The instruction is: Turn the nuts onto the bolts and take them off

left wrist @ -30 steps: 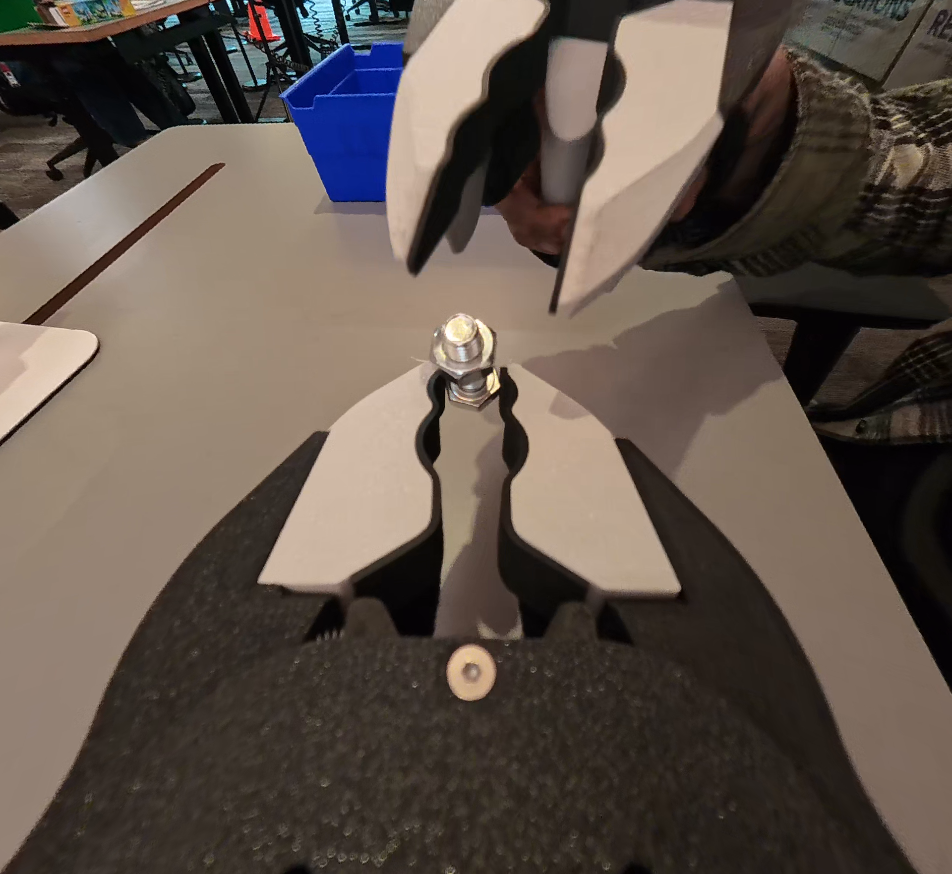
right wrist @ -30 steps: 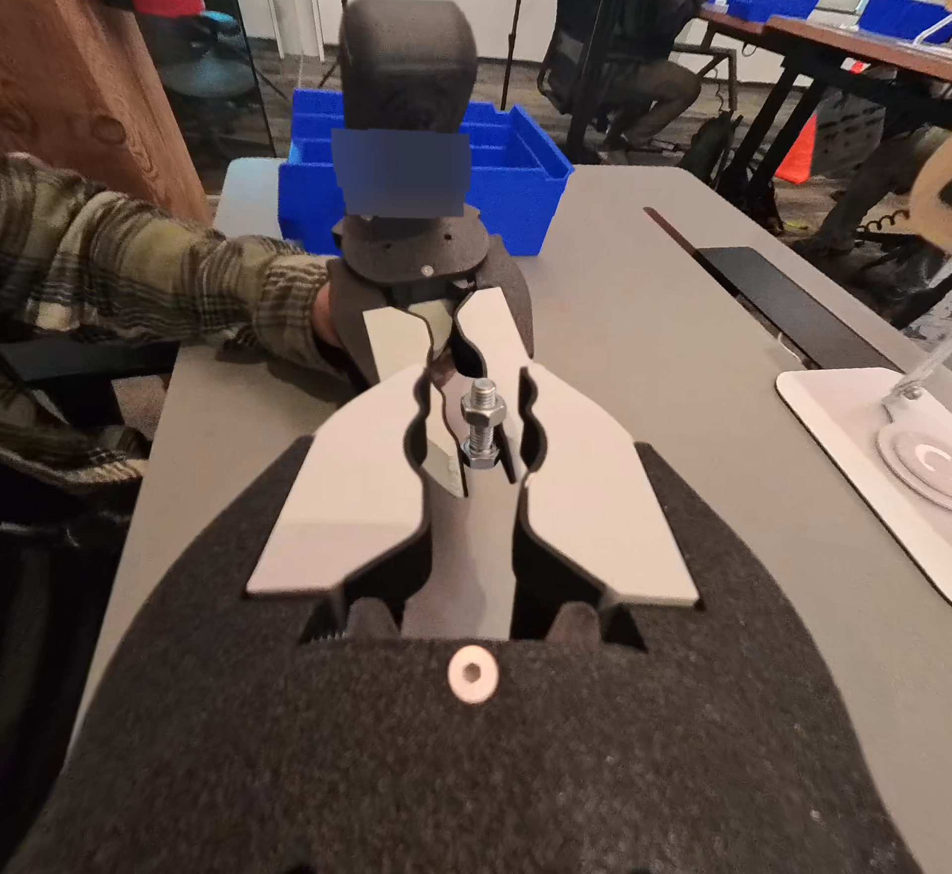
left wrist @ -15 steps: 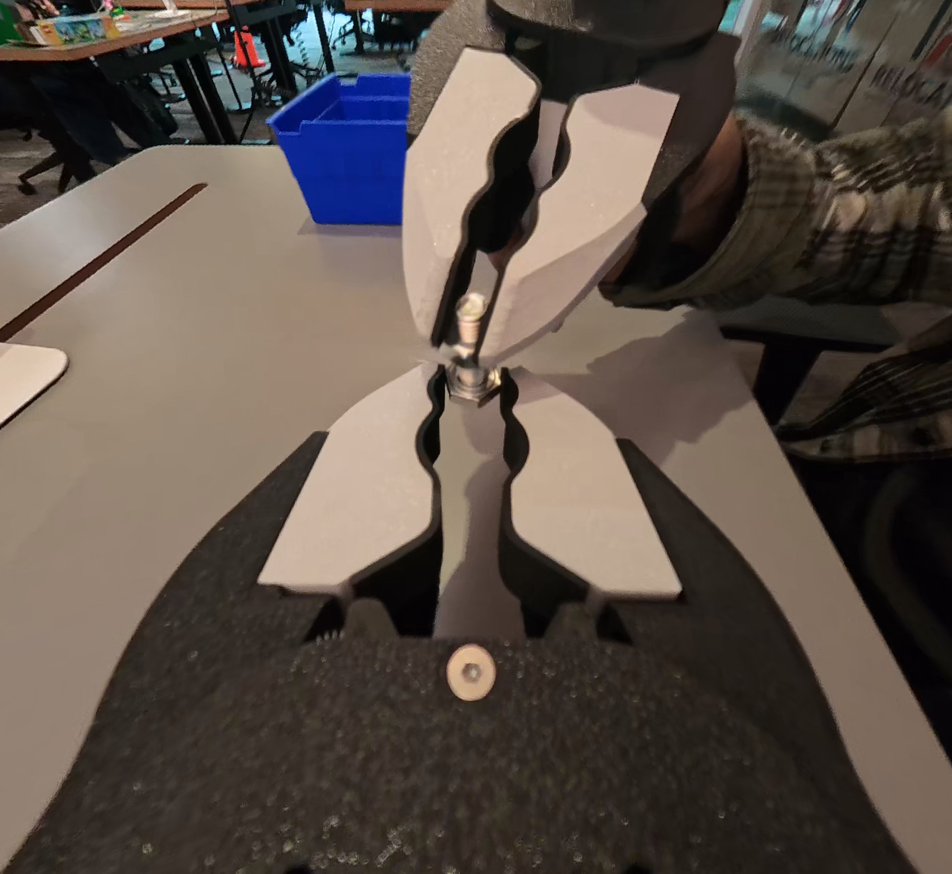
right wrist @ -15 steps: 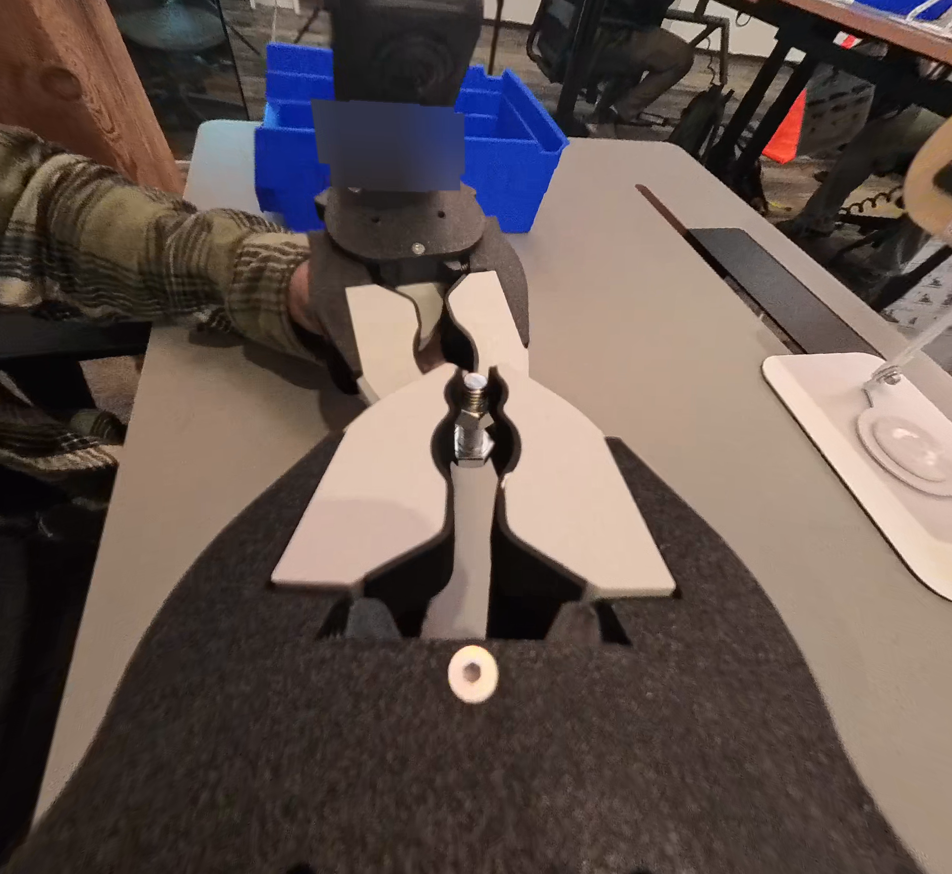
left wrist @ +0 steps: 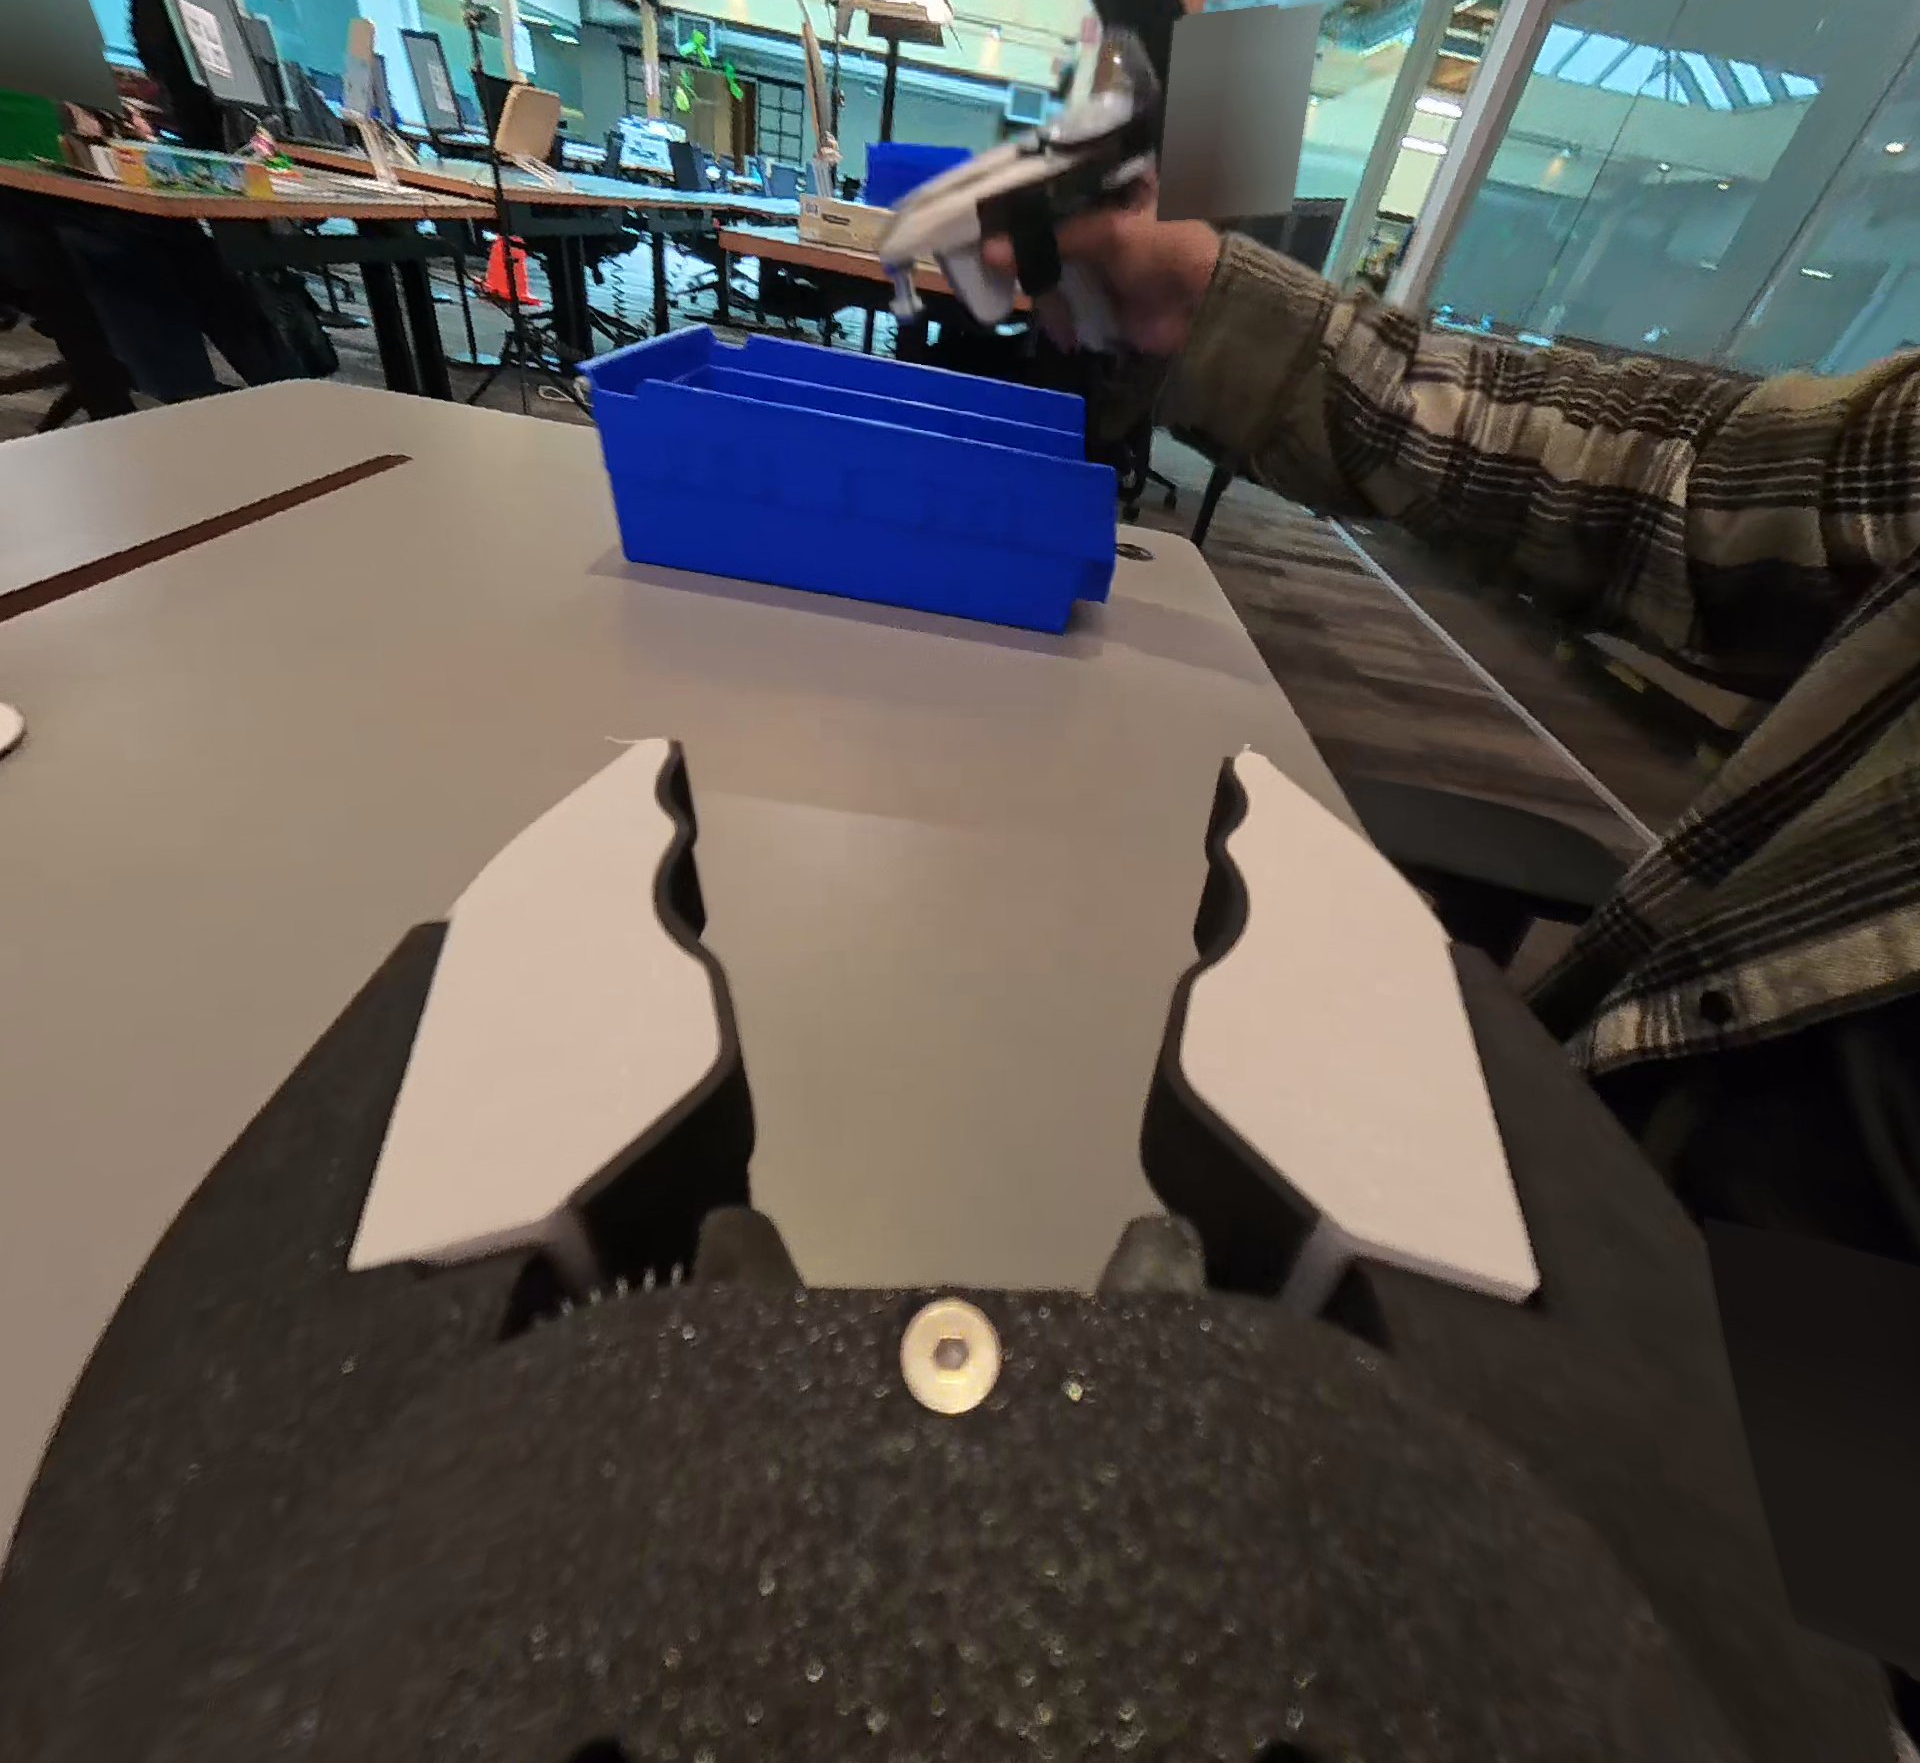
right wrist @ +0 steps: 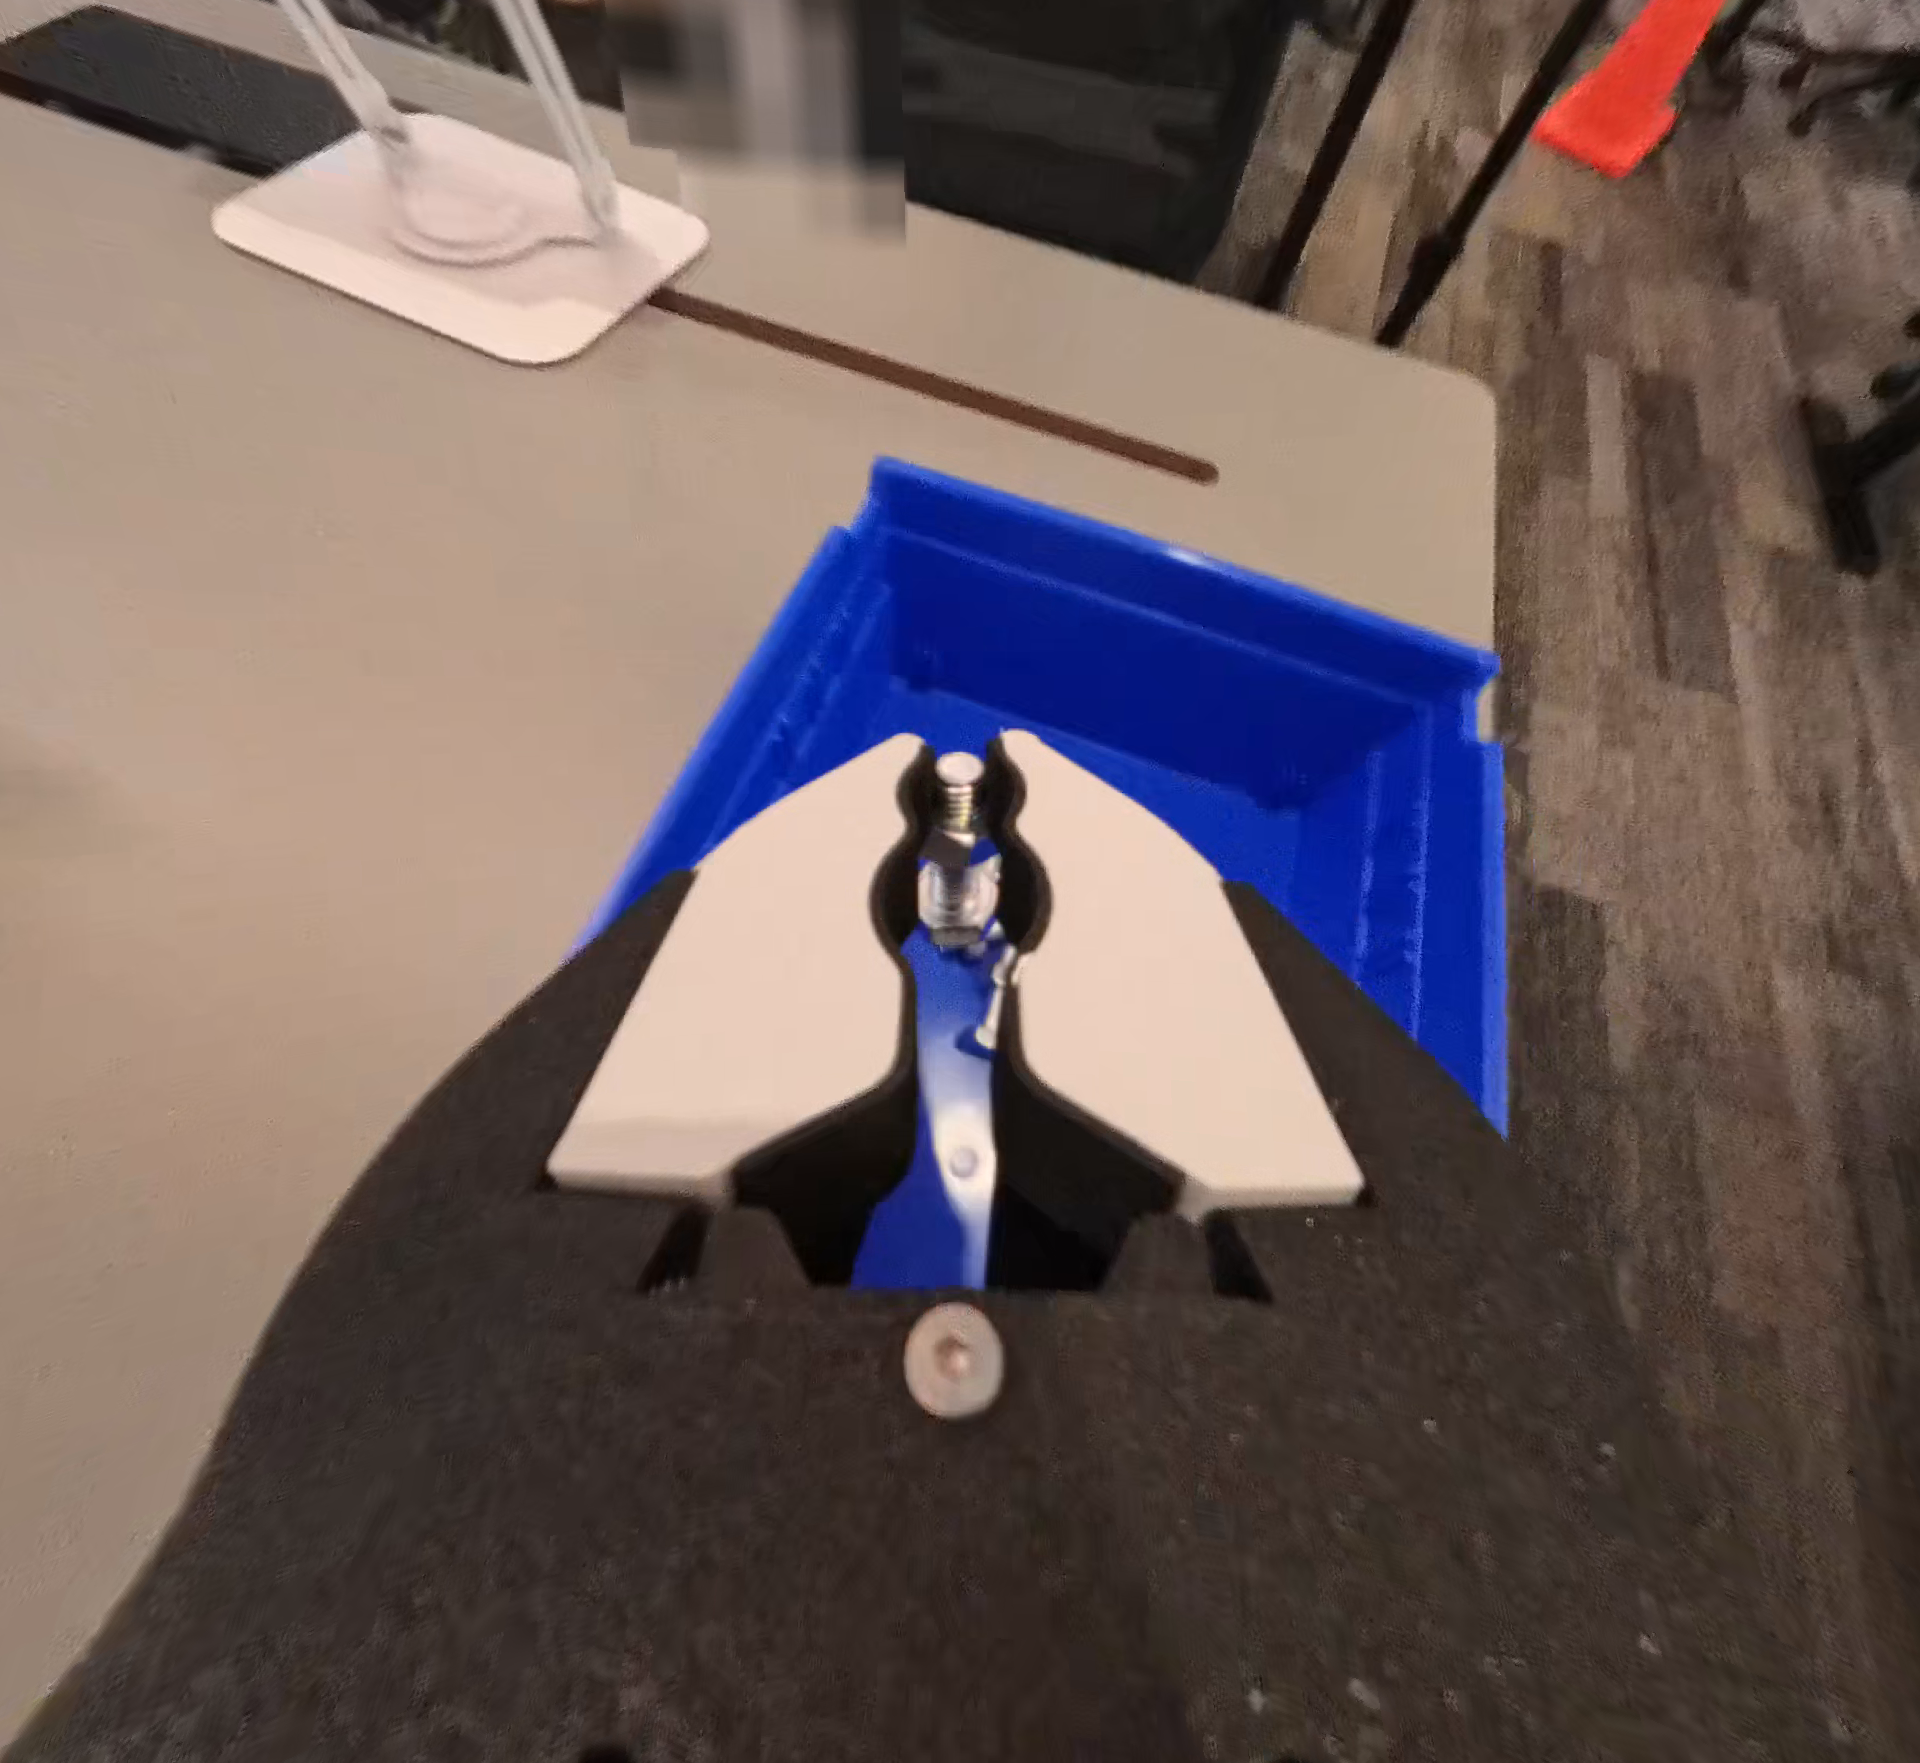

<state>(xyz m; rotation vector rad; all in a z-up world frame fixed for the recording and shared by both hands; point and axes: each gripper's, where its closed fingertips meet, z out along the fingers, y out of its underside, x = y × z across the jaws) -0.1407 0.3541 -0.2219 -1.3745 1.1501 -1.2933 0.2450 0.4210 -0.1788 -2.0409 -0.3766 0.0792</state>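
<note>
My right gripper is shut on a silver bolt with a nut threaded on it, and holds it above the blue bin. More small metal hardware lies on the bin floor, seen through the finger gap. My left gripper is open wide and empty, low over the grey table. In the left wrist view the right gripper shows blurred, raised above the far side of the blue bin, held by a hand in a plaid sleeve.
The bin stands at the table's far right corner, close to the edge. A white stand base sits on the table beyond a dark slot. The person's plaid sleeve reaches across on the right. Other desks and chairs stand behind. The gap from one gripper's tips to the other's is roughly 40 cm.
The right gripper closed on the bolt with its nut, lifted it away from the left gripper and carried it over the blue bin. The left gripper opened wide and let go.
</note>
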